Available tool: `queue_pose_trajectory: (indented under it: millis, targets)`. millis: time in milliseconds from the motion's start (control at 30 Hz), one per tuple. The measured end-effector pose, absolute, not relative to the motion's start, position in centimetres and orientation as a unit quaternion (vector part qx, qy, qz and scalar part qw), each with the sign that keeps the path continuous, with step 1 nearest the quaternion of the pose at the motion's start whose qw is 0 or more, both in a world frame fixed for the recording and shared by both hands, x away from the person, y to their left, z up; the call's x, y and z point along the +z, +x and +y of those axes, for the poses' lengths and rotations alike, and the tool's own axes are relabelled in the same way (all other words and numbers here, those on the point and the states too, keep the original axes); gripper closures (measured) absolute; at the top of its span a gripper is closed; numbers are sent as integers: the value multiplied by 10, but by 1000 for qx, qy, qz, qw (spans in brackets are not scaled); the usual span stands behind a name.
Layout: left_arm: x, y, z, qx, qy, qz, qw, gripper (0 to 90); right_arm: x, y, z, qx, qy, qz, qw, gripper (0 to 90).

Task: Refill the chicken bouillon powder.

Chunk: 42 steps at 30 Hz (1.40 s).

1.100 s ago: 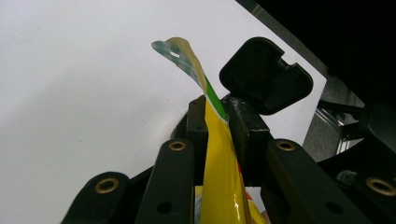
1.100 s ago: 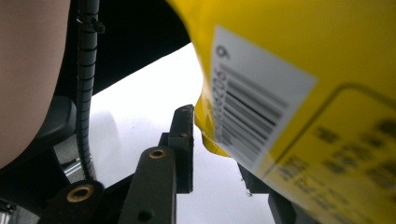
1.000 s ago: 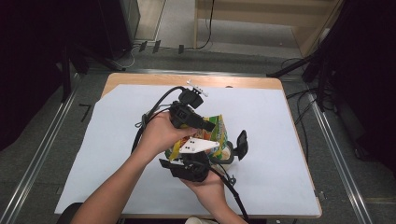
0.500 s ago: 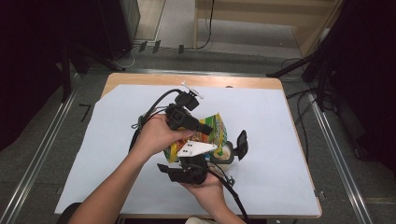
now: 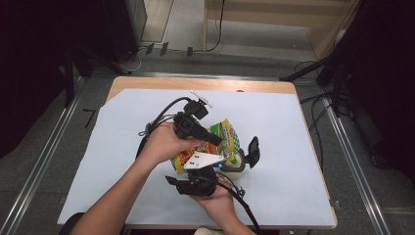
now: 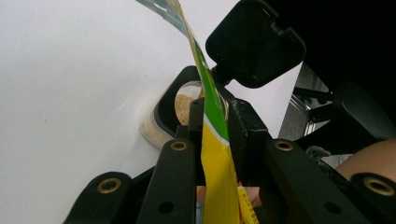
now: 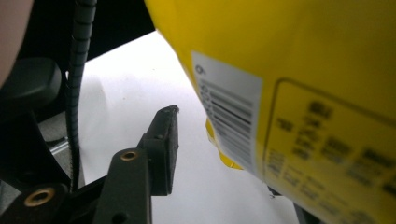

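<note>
A yellow and green snack pouch (image 5: pixel 224 133) hangs tilted over the middle of the table. My left gripper (image 5: pixel 215 139) is shut on its edge; in the left gripper view the pouch (image 6: pixel 215 158) is pinched between the two fingertips (image 6: pixel 240 116). Just beyond it stands a clear container (image 5: pixel 238 165) with a black rim, holding pale grains (image 6: pixel 183 105), its black lid (image 6: pixel 254 42) flipped up. My right gripper (image 5: pixel 199 171) sits below the pouch, open. Its left finger (image 7: pixel 161 149) stands free beside the pouch (image 7: pixel 303 70); the other finger is hidden behind it.
A white sheet (image 5: pixel 303 161) covers the wooden table (image 5: pixel 205 84). Black cables (image 5: pixel 159 117) loop from the left gripper toward the far side. Metal rails (image 5: pixel 44 161) run along both sides of the table.
My right gripper has slipped a little toward the near edge. The left gripper and the pouch have barely shifted.
</note>
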<state>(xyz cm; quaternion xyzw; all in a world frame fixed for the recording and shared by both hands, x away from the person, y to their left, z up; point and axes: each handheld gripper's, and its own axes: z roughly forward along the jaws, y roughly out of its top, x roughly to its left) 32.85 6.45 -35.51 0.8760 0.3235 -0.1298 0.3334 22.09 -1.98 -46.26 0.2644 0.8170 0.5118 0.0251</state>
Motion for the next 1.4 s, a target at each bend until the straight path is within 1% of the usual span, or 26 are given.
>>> queue_pose_trajectory:
  millis: [100,333,467,700,1100,1400]
  targets:
    - [-357,329,65,-133,876,323,332,807,-466,221,-20,510,266,818,24,522]
    - [-360,329,64,-128,879,318,330,819,-473,223,-22,504,271,820,19,522]
    - [-365,331,63,-135,880,317,329,822,-476,224,-22,499,273,822,17,520]
    - [-368,334,70,-140,885,304,325,882,-482,225,-20,491,274,827,17,522]
    - [-360,336,90,-166,875,291,351,900,-483,225,-21,489,276,827,24,512]
    - [-350,336,103,-164,871,287,363,900,-479,226,-25,496,281,821,29,503]
